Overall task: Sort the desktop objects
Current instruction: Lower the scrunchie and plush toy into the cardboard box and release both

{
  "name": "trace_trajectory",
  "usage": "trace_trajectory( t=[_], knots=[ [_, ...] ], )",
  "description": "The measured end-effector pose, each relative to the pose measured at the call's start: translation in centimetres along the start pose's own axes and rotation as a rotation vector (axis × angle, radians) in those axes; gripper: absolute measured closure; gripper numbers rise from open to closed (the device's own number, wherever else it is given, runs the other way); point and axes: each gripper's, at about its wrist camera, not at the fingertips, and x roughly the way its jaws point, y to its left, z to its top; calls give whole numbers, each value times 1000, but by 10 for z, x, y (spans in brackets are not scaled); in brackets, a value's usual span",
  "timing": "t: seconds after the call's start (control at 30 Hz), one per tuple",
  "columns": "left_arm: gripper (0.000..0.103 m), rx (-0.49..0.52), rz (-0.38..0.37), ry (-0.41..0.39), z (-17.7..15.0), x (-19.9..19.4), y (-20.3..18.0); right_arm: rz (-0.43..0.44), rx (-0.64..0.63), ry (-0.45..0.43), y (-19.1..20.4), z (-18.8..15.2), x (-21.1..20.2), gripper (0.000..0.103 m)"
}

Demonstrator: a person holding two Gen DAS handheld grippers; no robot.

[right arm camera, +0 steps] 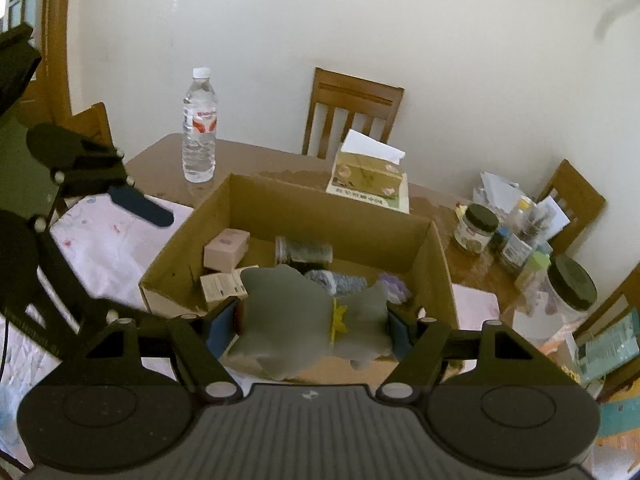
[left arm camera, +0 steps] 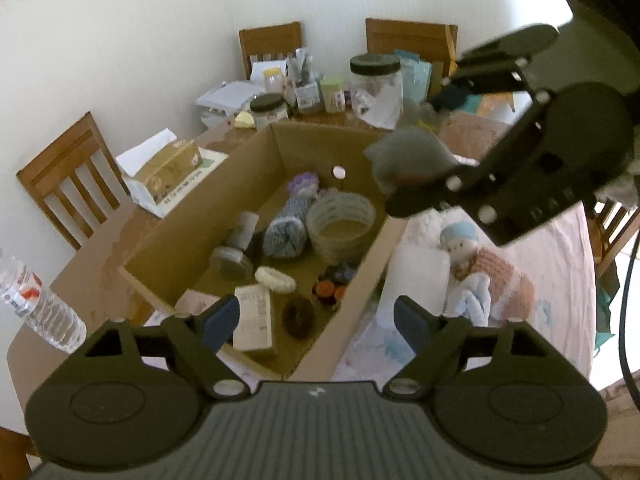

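A pale wall backs a brown wooden table (right arm camera: 168,152), with slatted wooden chairs (right arm camera: 352,108) drawn up along its far side. Part of the tabletop is covered by a thin pink printed cloth (left arm camera: 560,264).

An open cardboard box (right arm camera: 320,208) stands at the middle, its walls plain and stiff. Inside are seen a woven round basket (left arm camera: 340,224), a roll of blue-grey knit (left arm camera: 286,232), a metal-lidded jar on its side (left arm camera: 236,256), a white ring (left arm camera: 276,278), a small printed carton (left arm camera: 256,320), a pink cube box (right arm camera: 226,250) and some orange caps (left arm camera: 326,290).

The right gripper (right arm camera: 312,328) is clamped on a soft grey felt piece (right arm camera: 296,320) with scalloped edges and a yellow trim; it is held above the box's near wall. The left gripper (left arm camera: 316,320) stands apart with nothing between its blue pads (left arm camera: 220,320), above the box's near corner.

Beside the box, on the cloth, lie a knitted doll (left arm camera: 480,256) and a white plastic bottle (left arm camera: 416,276). A clear water bottle (right arm camera: 200,128) stands near the table's far edge, and a tissue box (right arm camera: 368,176) sits just behind the box. Dark-lidded glass jars (right arm camera: 478,228) and loose papers (left arm camera: 228,96) crowd one end.

Bare wood is left around the water bottle; the cluttered end is tight.
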Motion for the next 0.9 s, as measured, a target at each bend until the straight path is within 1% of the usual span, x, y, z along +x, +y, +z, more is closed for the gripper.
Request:
trace_trajectory(
  t=[0.1, 0.23, 0.5, 0.53, 0.57, 0.63, 0.8, 0.9],
  knots=[
    [17, 0, -16, 28, -4, -1, 0, 18, -11, -2, 1, 7, 6, 25],
    [17, -2, -4, 44, -10, -2, 1, 46, -8, 0, 2, 17, 17, 25],
    [17, -44, 11, 60, -20, -6, 12, 97, 7, -6, 8, 34, 35, 25],
    [17, -46, 14, 60, -21, -6, 13, 99, 6, -7, 9, 35, 37, 23],
    [17, -48, 15, 61, -21, -6, 13, 98, 9, -8, 10, 35, 38, 18],
    [16, -52, 14, 64, -22, -6, 15, 96, 20, -10, 10, 35, 39, 14],
    [14, -49, 6, 65, -23, -6, 11, 84, 47, 0, 5, 31, 36, 10],
    [14, -45, 1, 65, -22, -5, 8, 69, 64, 5, 2, 26, 31, 4]
  ],
)
